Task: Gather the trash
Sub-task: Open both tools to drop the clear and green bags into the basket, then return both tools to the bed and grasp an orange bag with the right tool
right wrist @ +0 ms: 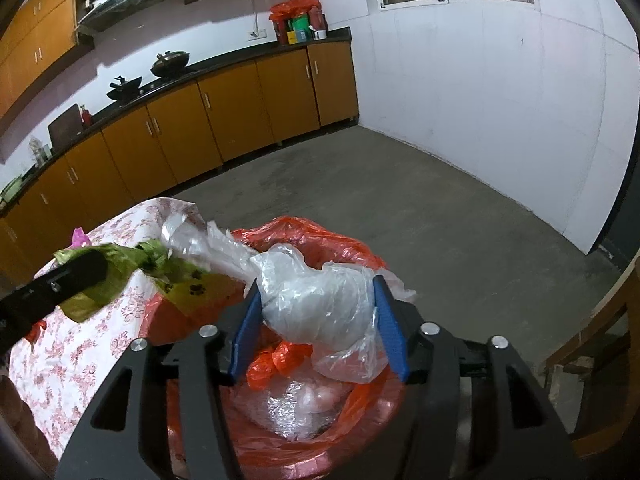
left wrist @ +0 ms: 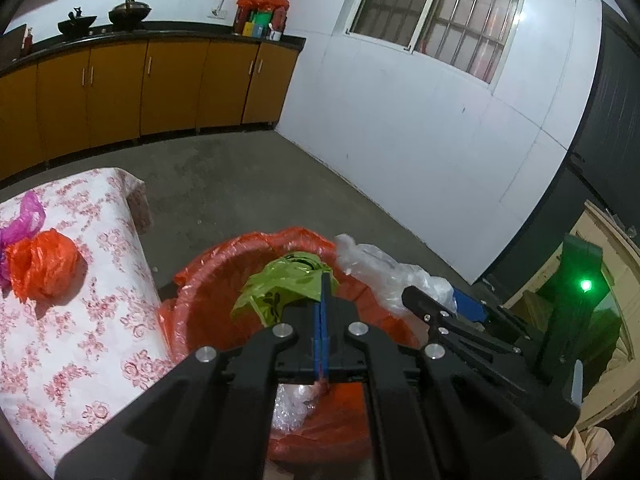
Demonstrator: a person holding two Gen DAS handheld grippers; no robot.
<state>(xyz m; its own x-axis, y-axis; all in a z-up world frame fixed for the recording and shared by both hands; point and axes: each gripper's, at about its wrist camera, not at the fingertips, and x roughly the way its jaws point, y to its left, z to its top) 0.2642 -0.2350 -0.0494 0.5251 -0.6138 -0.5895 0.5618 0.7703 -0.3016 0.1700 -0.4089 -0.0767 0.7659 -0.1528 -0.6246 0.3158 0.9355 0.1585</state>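
Observation:
My left gripper (left wrist: 325, 280) is shut on a green plastic bag (left wrist: 280, 286) and holds it over a bin lined with an orange bag (left wrist: 200, 280). My right gripper (right wrist: 318, 300) has its blue pads against a clear plastic bag (right wrist: 320, 300), held over the same bin (right wrist: 360, 412). The clear bag (left wrist: 384, 268) and the right gripper (left wrist: 460, 312) show in the left wrist view. The left gripper with the green bag (right wrist: 120, 272) shows in the right wrist view. Bubble wrap (right wrist: 288, 404) and orange plastic (right wrist: 280, 360) lie in the bin.
A table with a floral cloth (left wrist: 80, 320) stands left of the bin, with a crumpled orange bag (left wrist: 44, 264) and a pink bag (left wrist: 24, 220) on it. Orange kitchen cabinets (left wrist: 160, 84) line the far wall. A wooden chair (right wrist: 600, 340) stands at the right.

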